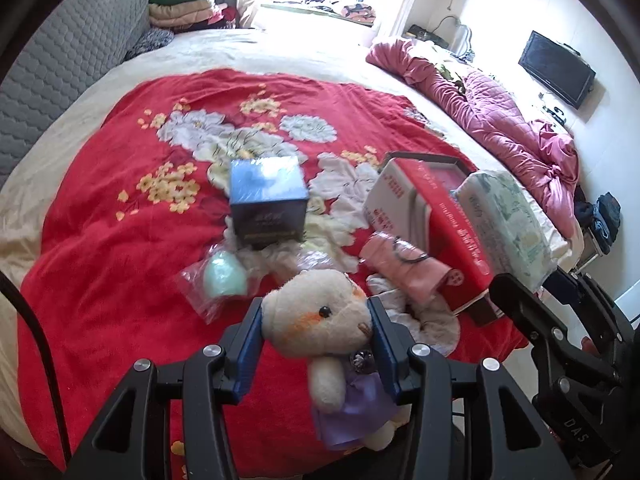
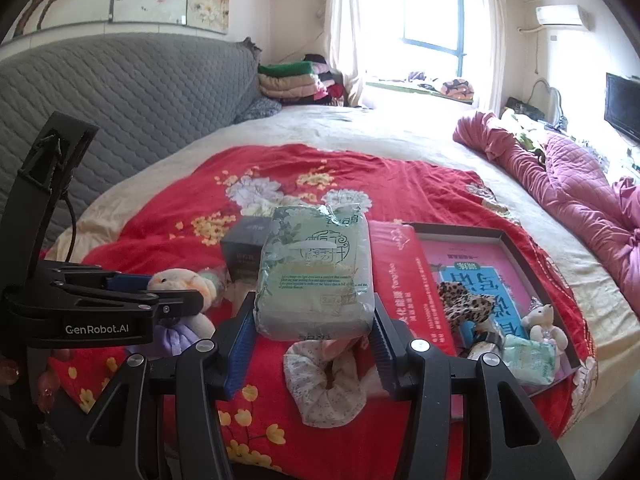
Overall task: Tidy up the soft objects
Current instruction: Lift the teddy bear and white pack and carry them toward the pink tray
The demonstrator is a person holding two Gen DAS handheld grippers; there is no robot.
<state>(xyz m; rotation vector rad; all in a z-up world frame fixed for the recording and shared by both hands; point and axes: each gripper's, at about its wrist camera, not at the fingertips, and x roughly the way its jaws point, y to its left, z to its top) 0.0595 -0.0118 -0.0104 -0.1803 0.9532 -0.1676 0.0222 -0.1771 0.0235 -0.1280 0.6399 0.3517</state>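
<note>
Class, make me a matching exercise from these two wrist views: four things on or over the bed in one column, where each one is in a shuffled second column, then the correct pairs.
Things:
1. plush bear
2. tissue pack
3. leopard scrunchie
4. dark blue box

Places:
A. inside the open red box
B. between the left gripper jaws
C. standing on the red floral blanket
D. between the right gripper jaws

Pairs: 1-B, 2-D, 3-A, 4-C

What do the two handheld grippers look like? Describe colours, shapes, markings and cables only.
Both the left gripper and right gripper have black angular frames with silver bolts and ridged blue finger pads. White "GenRobot.AI" lettering marks the left one's side, where a thin black cable runs.
</note>
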